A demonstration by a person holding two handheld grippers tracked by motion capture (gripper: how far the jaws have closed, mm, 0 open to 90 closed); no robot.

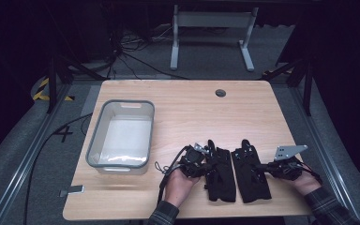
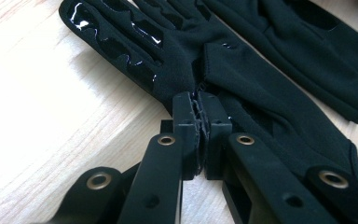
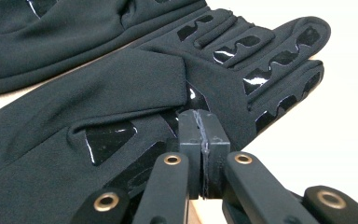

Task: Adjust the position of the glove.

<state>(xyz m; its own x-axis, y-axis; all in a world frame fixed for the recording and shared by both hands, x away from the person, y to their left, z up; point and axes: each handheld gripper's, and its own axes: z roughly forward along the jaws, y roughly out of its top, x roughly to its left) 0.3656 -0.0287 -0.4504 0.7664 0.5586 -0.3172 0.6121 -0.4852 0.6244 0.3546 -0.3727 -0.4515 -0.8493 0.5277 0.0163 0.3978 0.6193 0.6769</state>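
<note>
Nearest the table's front edge (image 1: 122, 213): two black gloves side by side, long axes running front to back, fingers away. Left gripper (image 2: 198, 114) clamped tight at the left glove's (image 1: 220, 174) outer edge; right gripper (image 3: 200, 133) likewise pinched at the right glove's (image 1: 250, 176) outer edge. Farther left, an empty grey bin (image 1: 93, 140). No readable brand or writing.
</note>
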